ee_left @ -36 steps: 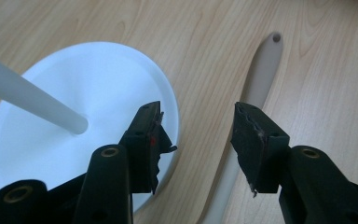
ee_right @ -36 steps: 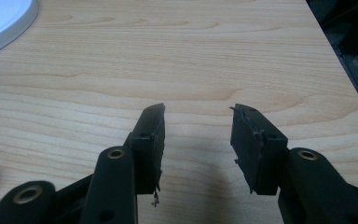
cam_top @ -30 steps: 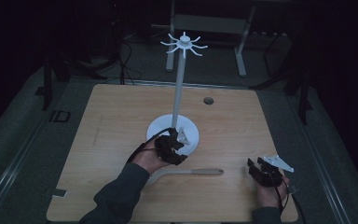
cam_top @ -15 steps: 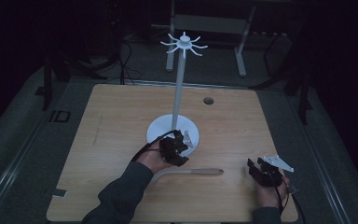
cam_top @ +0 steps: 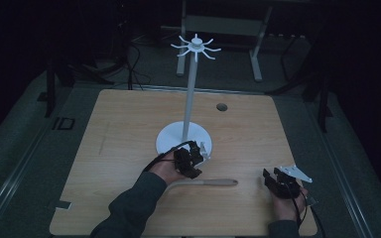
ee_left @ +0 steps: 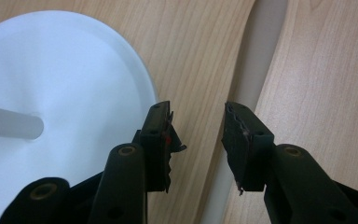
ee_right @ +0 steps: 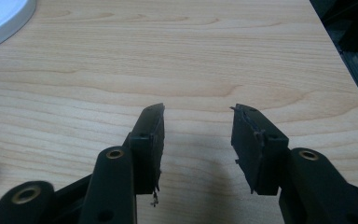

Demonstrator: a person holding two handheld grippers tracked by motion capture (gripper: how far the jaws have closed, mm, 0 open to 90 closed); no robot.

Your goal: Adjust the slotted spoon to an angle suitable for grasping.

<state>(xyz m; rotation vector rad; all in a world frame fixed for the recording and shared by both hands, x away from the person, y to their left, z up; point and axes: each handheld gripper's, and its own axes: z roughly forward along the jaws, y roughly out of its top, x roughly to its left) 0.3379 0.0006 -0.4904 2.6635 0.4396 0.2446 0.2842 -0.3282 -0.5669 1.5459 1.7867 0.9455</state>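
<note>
My left claw [cam_top: 194, 157] sits right at the near edge of the white round base [cam_top: 171, 141] of the tall white stand [cam_top: 191, 94]. Its jaws are apart and have just been closing in. My left gripper view shows them from close up: there is a gap between them, and in that gap I see the bare table and the pale handle of the wooden spoon [ee_left: 256, 70] running past. The pads do not press on it. The base [ee_left: 51, 93] is just beside the left jaw, with the pole coming out of its middle.

From the high view I can see the whole spoon [cam_top: 206, 183]. It lies flat on the wooden table [cam_top: 124, 129], just in front of the base, toward me. The top of the stand has little hooks sticking out like a star.

My right claw [cam_top: 270, 179] rests near the table's right front corner, well away from the stand. In the right gripper view its jaws [ee_right: 198, 135] are wide apart with only bare wood between them.

On the floor to the left of the table I can read "ID" [cam_top: 63, 123].
</note>
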